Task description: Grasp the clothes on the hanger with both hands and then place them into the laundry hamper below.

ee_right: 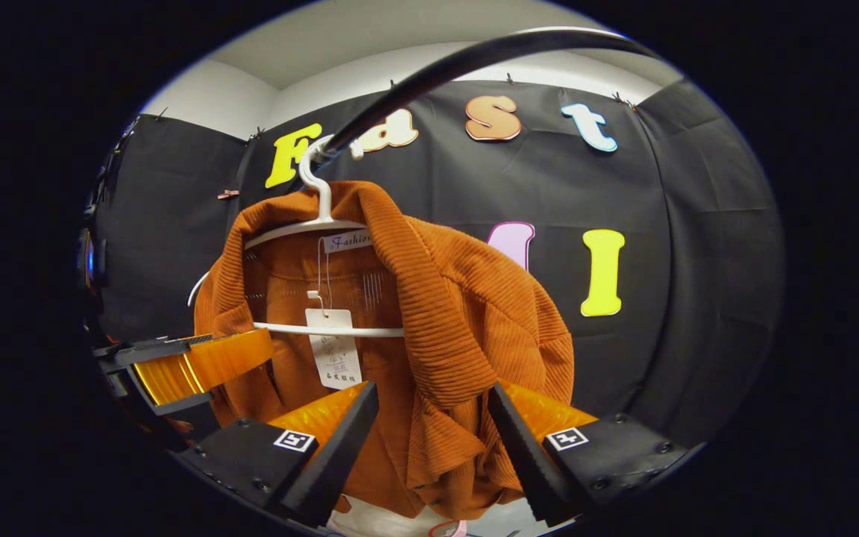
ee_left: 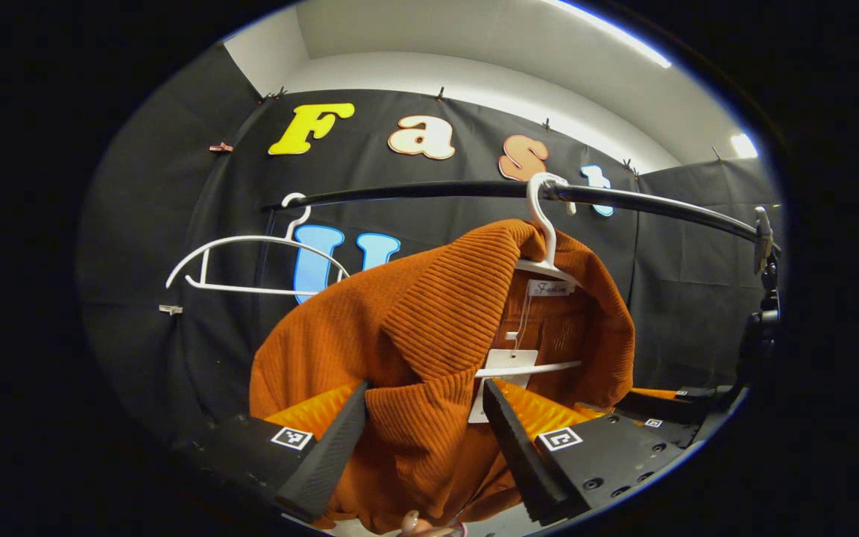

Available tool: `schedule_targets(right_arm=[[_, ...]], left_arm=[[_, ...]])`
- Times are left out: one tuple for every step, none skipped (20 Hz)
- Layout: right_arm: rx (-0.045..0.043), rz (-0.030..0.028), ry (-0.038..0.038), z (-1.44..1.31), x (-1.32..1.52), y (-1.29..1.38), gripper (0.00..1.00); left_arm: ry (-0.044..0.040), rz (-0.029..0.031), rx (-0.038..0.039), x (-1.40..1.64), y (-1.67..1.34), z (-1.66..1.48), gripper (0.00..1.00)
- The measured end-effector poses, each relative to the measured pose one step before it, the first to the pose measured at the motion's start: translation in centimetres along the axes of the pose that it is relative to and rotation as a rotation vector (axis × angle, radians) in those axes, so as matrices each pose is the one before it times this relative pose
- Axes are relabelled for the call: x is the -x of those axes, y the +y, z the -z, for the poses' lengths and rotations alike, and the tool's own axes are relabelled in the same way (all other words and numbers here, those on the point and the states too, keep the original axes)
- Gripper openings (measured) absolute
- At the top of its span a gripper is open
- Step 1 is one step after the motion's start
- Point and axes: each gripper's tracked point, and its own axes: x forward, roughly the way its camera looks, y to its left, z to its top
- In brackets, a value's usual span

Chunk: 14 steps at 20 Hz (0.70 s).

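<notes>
In the left gripper view, the orange top [ee_left: 429, 335] hangs on a white hanger [ee_left: 541, 224] from the black rail [ee_left: 623, 198], up at 12 o'clock from the left gripper [ee_left: 424, 440]; the left gripper is spread wide, with the top's front flap hanging down between its two fingers, and I cannot tell if either finger touches the cloth; a bare white hanger [ee_left: 250, 261] hangs on the rail at 10 o'clock; the other gripper peeks in at 4 o'clock, near the top's far side. In the right gripper view, the same orange top [ee_right: 429, 321] hangs straight ahead at 12 o'clock from the right gripper [ee_right: 429, 440], long way up and down; a paper tag [ee_right: 334, 350] dangles inside the collar; the right gripper is spread open too, with the other front flap sitting between its fingers; the left gripper [ee_right: 198, 362] shows at 9 o'clock beside the top. Each gripper looks just as near to its own flap, so both could squeeze now and lift the top off; the hamper should be below.
</notes>
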Motion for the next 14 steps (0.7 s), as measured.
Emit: schedule_targets(right_arm=[[-0.00962,-0.01863,0.01833,0.537,-0.400,0.614,0.96],[0.00351,-0.00864,0.00927,0.484,-0.456,0.302,0.96],[0.01396,0.00638,0.00122,0.190,-0.437,-0.213,0.96],[0.01536,0.01731,-0.00215,0.133,-0.575,-0.535,0.96],[0.00757,0.02132,-0.00498,-0.080,-0.549,-0.713,0.97],[-0.00118,0.01766,-0.00990,-0.165,-0.617,-0.787,0.96],[-0.00554,0.01465,-0.00919,-0.142,-0.598,-0.782,0.96],[-0.01520,0.00009,-0.00841,-0.216,-0.600,-0.685,0.95],[-0.01845,-0.00123,-0.00259,-0.139,-0.800,-0.568,0.92],[-0.01886,-0.00976,-0.00019,-0.076,-0.483,-0.420,0.88],[-0.01613,-0.01394,0.00483,0.156,-0.513,-0.114,0.77],[-0.00783,-0.01623,0.00351,-0.181,-0.670,-0.135,0.72],[-0.00150,-0.01823,0.00327,0.026,-0.641,0.019,0.53],[0.01044,0.00569,-0.00823,-0.517,0.232,-0.295,0.48]], left_arm=[[0.00754,0.01192,0.00542,-0.169,-0.603,0.378,0.95],[0.00358,0.00096,0.00100,-0.196,-0.361,0.349,0.95],[0.00285,-0.00875,-0.00443,-0.257,0.009,0.219,0.95],[0.00002,-0.01582,-0.00675,-0.257,0.233,0.375,0.95],[-0.00475,-0.01793,-0.00617,-0.374,0.383,0.068,0.95],[0.00038,-0.01313,-0.00454,-0.326,0.234,0.196,0.95],[0.00220,-0.01856,-0.00367,-0.328,0.482,0.090,0.95],[-0.00045,-0.00910,-0.00147,-0.281,0.316,0.047,0.95],[-0.00308,-0.00558,0.00041,-0.255,0.259,-0.144,0.95],[-0.00450,0.00603,0.00309,-0.317,0.162,-0.032,0.95],[0.00107,0.01798,0.00410,-0.302,-0.124,0.010,0.95],[0.01003,0.00858,0.00471,-0.169,0.026,0.210,0.91],[0.01965,-0.01376,0.00689,-0.200,0.560,0.270,0.91],[0.00669,-0.03673,0.00627,-0.189,0.964,0.038,0.83]])
